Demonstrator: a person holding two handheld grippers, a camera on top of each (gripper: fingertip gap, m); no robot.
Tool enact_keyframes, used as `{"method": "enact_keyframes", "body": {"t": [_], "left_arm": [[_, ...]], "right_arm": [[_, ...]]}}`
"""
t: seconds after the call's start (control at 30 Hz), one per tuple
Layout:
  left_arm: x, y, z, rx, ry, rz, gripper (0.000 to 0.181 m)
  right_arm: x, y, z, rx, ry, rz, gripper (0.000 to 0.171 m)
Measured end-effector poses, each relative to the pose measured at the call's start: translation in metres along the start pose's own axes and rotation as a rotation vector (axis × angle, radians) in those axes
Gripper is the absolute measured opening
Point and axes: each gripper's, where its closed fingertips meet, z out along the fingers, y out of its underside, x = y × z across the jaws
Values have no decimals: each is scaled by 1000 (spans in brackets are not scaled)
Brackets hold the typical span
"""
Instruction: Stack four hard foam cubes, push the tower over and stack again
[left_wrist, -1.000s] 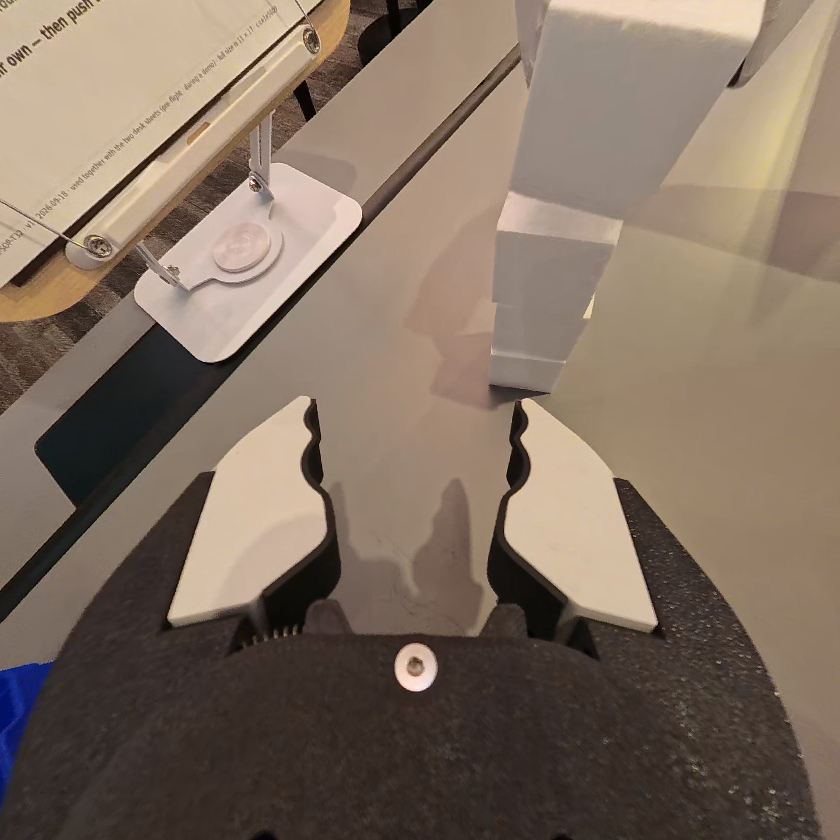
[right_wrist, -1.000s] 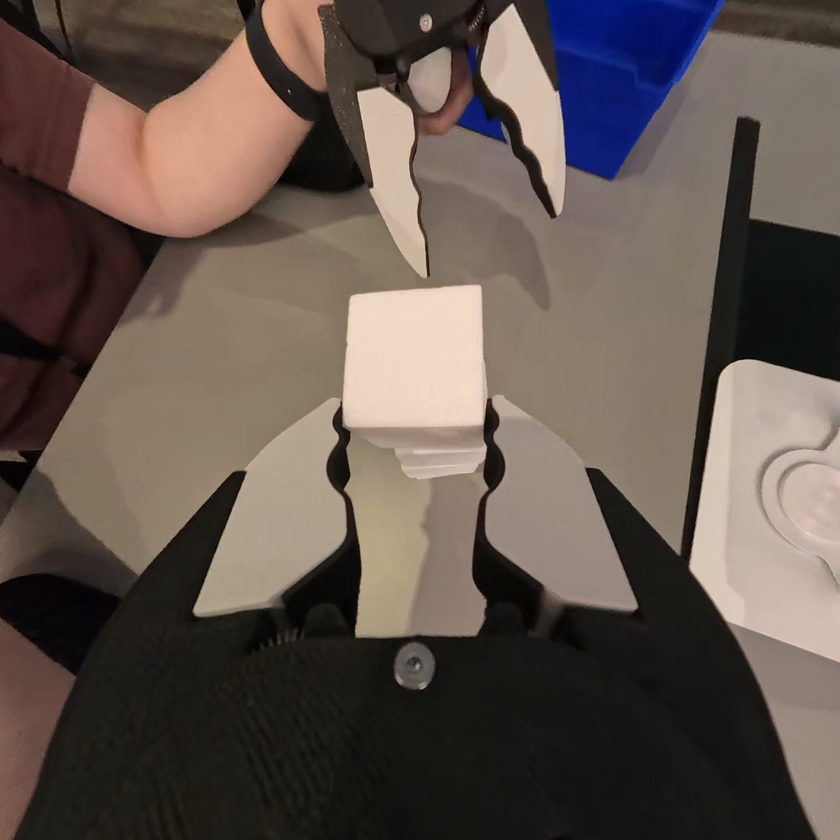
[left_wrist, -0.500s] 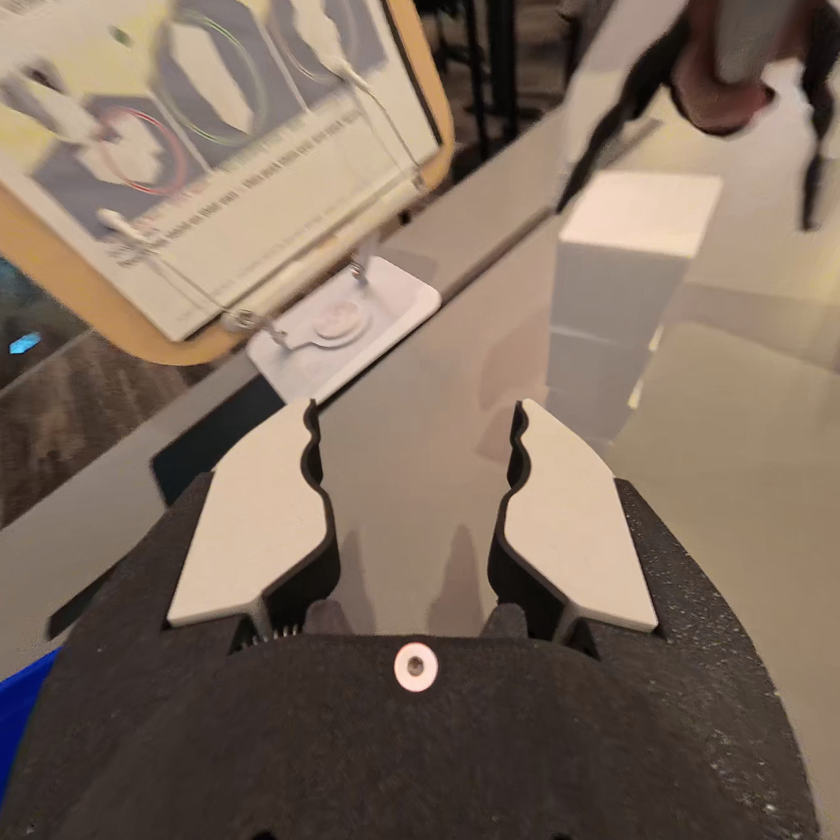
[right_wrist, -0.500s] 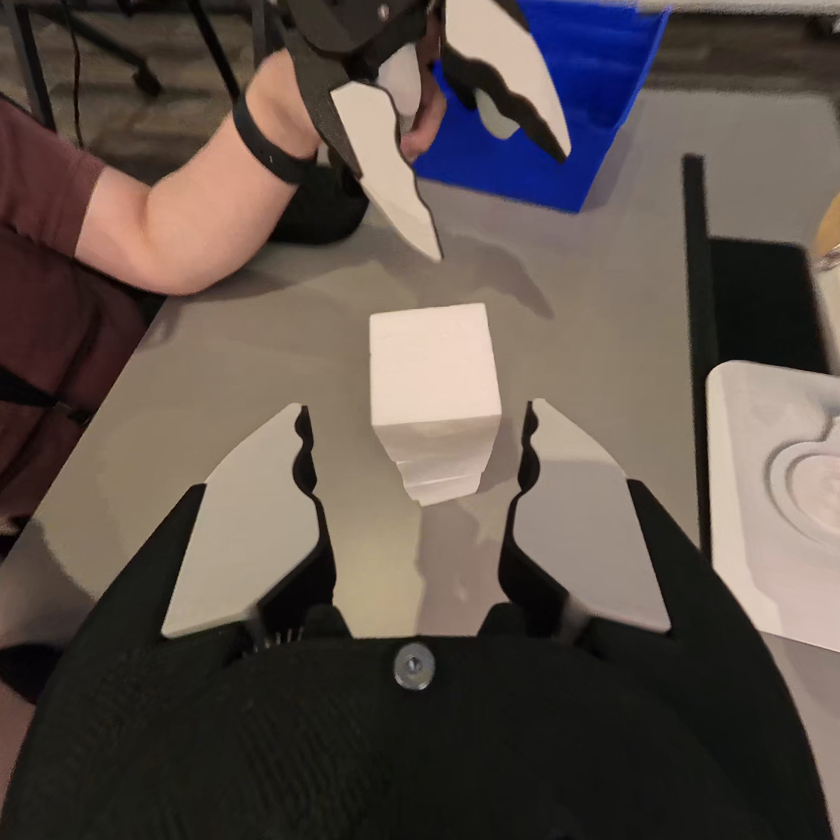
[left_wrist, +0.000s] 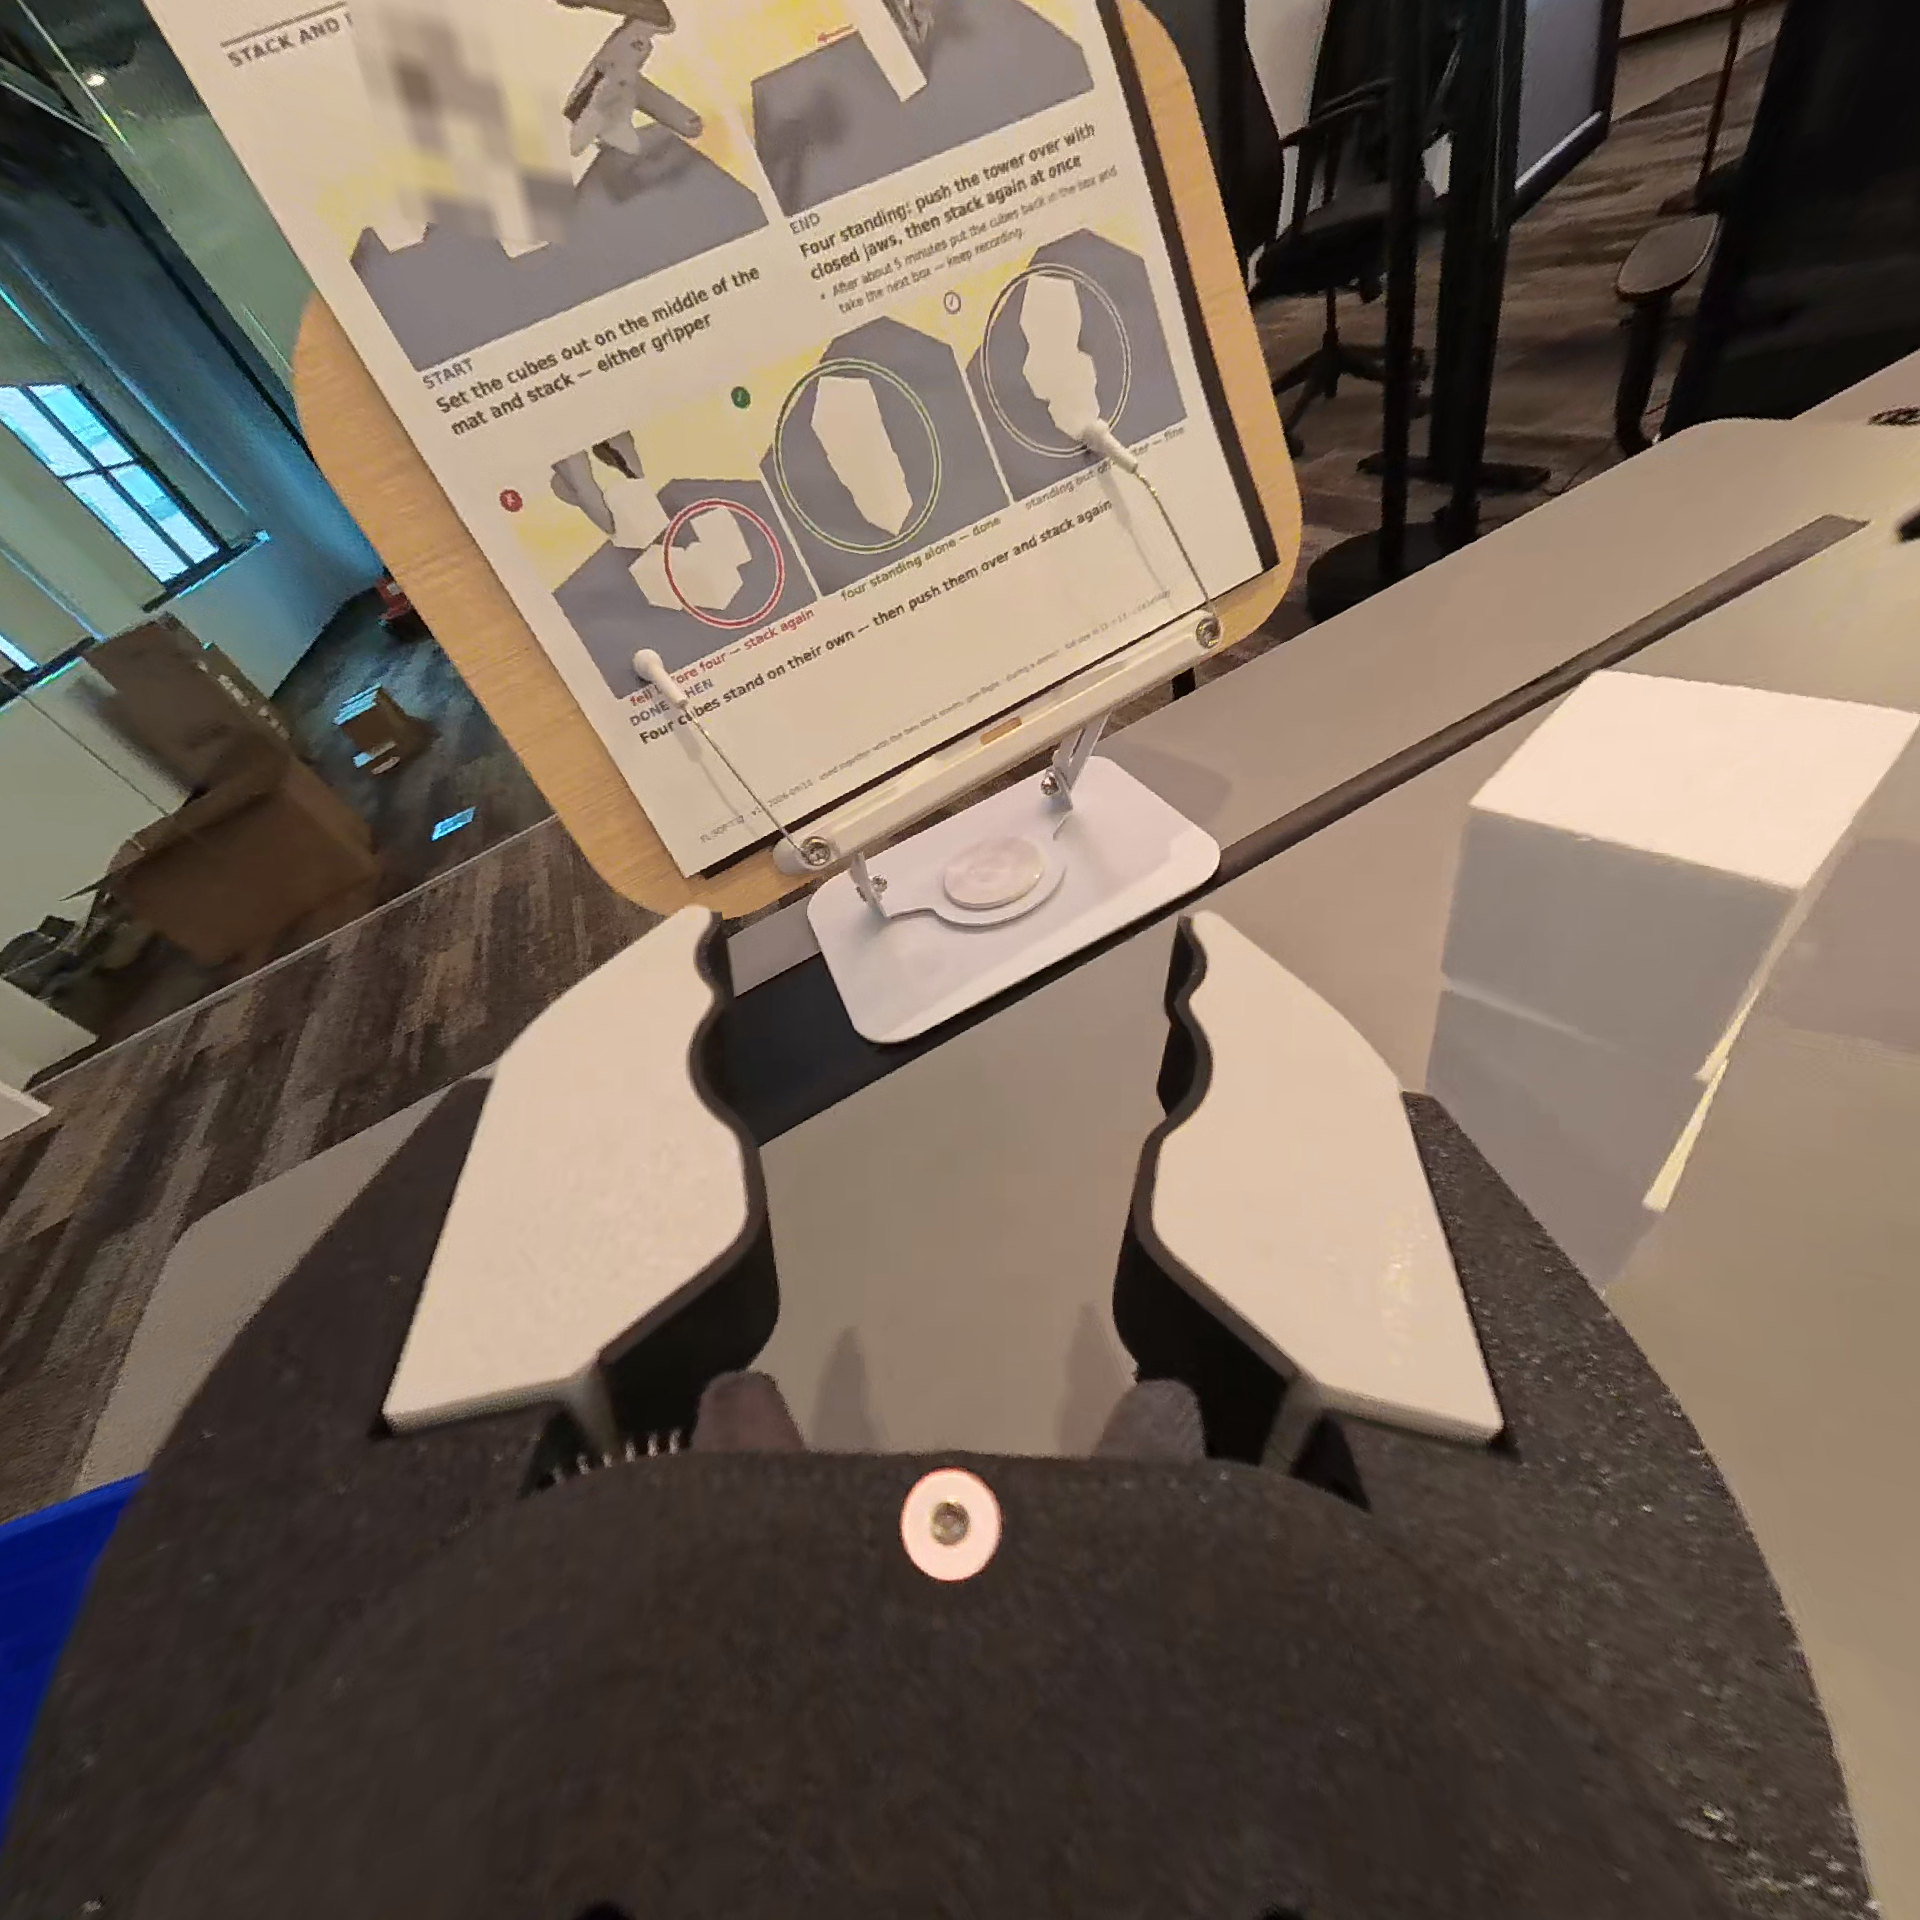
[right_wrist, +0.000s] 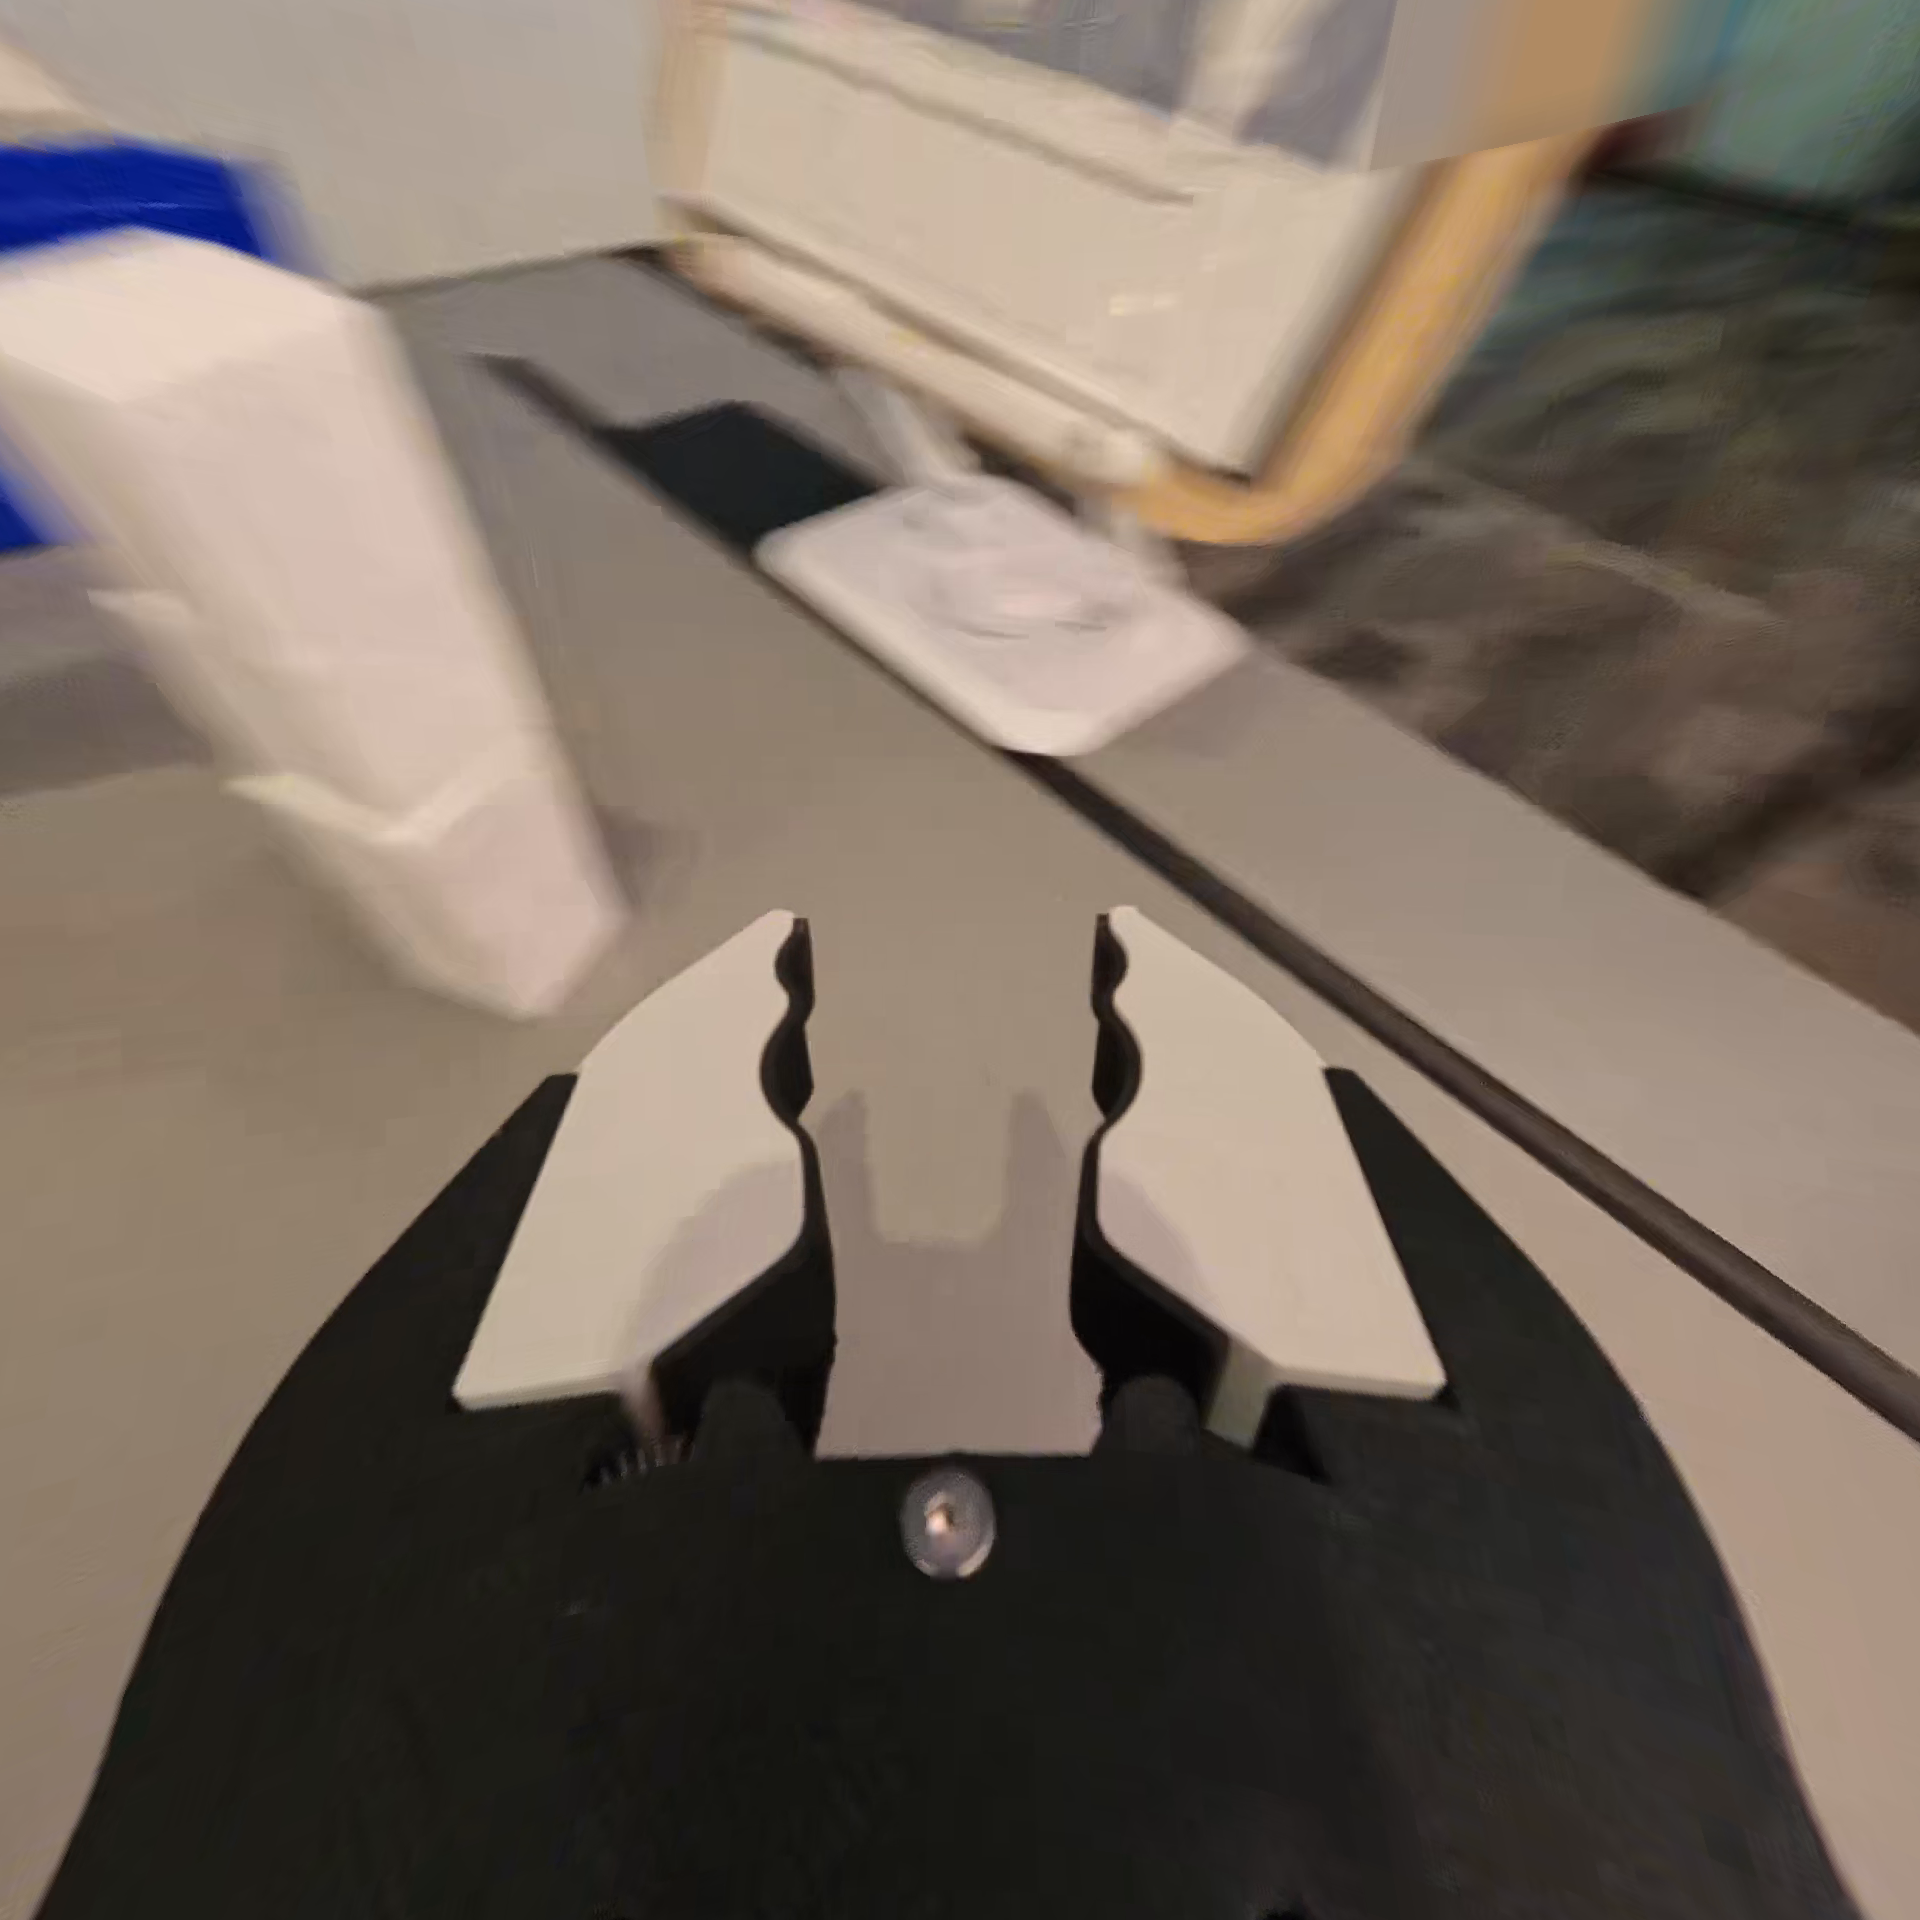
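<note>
- Left wrist view, far left: a blue bin (left_wrist: 42, 1621) shows only as a sliver at the picture's edge.
- A board (left_wrist: 790, 416) carrying a printed sheet stands on a white base (left_wrist: 1018, 914) at the table's far edge, beside a dark strip (left_wrist: 1455, 727) that runs along that edge.
- The left gripper (left_wrist: 945, 1023) hangs above the grey table (left_wrist: 1766, 1455), jaws wide apart, nothing between them.
- The tower (left_wrist: 1621, 935) of white cubes stands upright on the table to the right of this gripper and apart from it; at least 3 tiers show, the lowest cut off by the right finger.
- Right wrist view, which is blurred: the blue bin (right_wrist: 94, 208) lies behind the tower (right_wrist: 343, 644), which stands at the left, on the table (right_wrist: 260, 1195).
- The tower's cubes sit slightly offset from each other; how many there are I cannot tell from this view.
- The right gripper (right_wrist: 951, 956) is low over the table, jaws parted by a moderate gap, empty, with the tower off to its left and not touching.
- The white base (right_wrist: 997, 634) and the board (right_wrist: 1039, 260) sit at the table's far right edge, past the dark strip (right_wrist: 1455, 1091).
</note>
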Motion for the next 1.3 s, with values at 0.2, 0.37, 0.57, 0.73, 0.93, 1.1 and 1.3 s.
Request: {"method": "enact_keyframes", "body": {"t": [0.2, 0.37, 0.57, 0.73, 0.93, 1.1, 1.3], "left_arm": [[2, 17, 8, -24, 1, -94, 78], [15, 68, 15, -219, 129, 132, 61], [24, 120, 19, -396, 231, 194, 51], [46, 146, 38, -427, 279, 265, 42], [85, 154, 43, -475, 436, 244, 0], [85, 140, 53, -458, 328, 289, 0], [125, 95, 61, -350, 242, 398, 0]], "right_arm": [[64, 53, -55, -30, 717, 65, 52], [70, 80, -73, -81, 790, 136, 54], [82, 95, -92, -141, 877, 140, 57], [85, 100, -91, -160, 875, 150, 58], [82, 103, -84, -194, 845, 141, 59], [81, 107, -81, -217, 840, 142, 61], [83, 113, -83, -232, 831, 171, 61]]}}
